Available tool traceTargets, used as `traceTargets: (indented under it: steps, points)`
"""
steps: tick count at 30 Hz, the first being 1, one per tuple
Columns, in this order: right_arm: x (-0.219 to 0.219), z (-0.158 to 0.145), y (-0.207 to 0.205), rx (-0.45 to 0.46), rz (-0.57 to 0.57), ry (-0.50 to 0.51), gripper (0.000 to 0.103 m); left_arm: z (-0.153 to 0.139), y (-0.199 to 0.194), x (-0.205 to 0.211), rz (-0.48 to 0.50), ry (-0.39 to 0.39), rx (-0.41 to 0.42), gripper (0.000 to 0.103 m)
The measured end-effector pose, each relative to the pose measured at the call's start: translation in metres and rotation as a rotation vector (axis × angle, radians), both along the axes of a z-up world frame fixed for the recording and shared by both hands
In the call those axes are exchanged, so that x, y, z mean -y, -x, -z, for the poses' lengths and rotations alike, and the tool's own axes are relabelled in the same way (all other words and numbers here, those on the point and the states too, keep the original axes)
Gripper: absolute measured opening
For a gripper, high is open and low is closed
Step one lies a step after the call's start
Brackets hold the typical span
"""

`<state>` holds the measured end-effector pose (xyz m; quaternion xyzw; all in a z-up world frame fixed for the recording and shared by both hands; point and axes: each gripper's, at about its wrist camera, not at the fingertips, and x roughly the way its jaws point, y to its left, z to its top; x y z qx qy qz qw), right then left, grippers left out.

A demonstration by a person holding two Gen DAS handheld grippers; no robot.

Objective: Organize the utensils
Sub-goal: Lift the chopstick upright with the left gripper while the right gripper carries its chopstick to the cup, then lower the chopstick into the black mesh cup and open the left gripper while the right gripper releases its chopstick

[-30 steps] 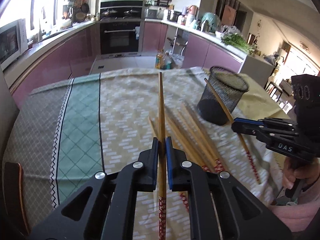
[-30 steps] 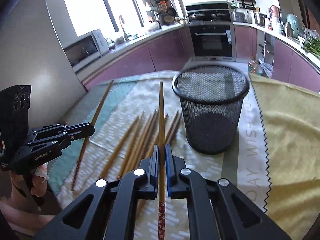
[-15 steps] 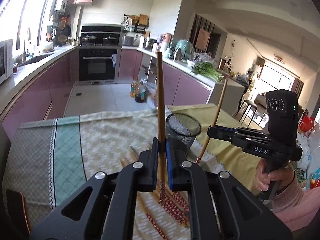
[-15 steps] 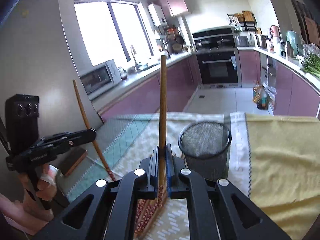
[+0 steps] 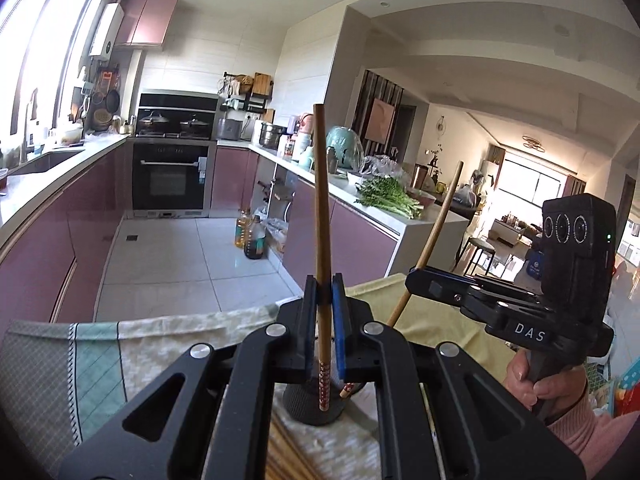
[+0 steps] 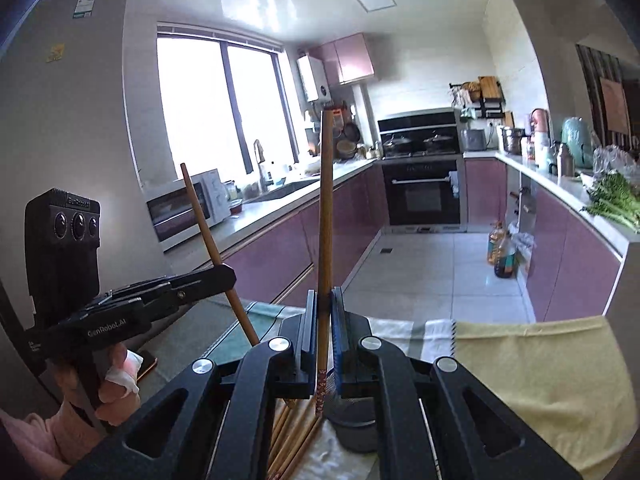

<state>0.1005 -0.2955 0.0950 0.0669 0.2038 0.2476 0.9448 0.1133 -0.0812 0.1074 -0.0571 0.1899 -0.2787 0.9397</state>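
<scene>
Both claws are clamped, each on one chopstick, and both are held above the desk.

- The left claw [image 5: 323,292] grips a chopstick [image 5: 321,200] below its middle. The plain end points up; the red-patterned end hangs over the mesh cup [image 5: 312,404].
- The right claw [image 6: 324,304] grips a second chopstick [image 6: 325,216] the same way. It stands nearly upright, and its patterned end hangs just beside the cup's near edge.
- More chopsticks, the loose pile [image 6: 294,432], lie on the tablecloth [image 6: 540,368] next to the cup.

Hazards from this position:

1. Collision. In the left wrist view the two patterned tips hang close together over the same opening. If both descend at once, the sticks can cross or knock each other out of line.
2. Missed opening. The right stick's tip appears to be at the rim, not inside it. A straight release may drop it on the cloth or on the pile.
3. Pivot in the grip. Each stick is held at one narrow point. Contact with the rim can rotate it between the pads.
4. Tipped cup. The cup looks light, so a sideways push from a stick may topple it.
</scene>
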Motion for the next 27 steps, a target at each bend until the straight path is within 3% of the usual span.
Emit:
traceTargets:
  steps: [4,14,22,27]
  points:
    - [0.004,0.003,-0.01,0.009,0.031,0.021,0.005,0.0,-0.014,0.021,-0.003,-0.001,0.003,0.008]
    - [-0.007,0.052,-0.053,-0.186,0.011,0.108,0.005,0.055,-0.046,0.067,-0.003,-0.115,-0.113,0.008]
    - [-0.02,0.073,-0.066,-0.263,0.001,0.149,0.005,0.099,-0.068,0.058,-0.004,-0.167,-0.17,0.008]
    - [-0.02,0.079,-0.076,-0.282,0.019,0.15,0.007,0.101,-0.077,0.053,-0.011,-0.168,-0.181,0.012]
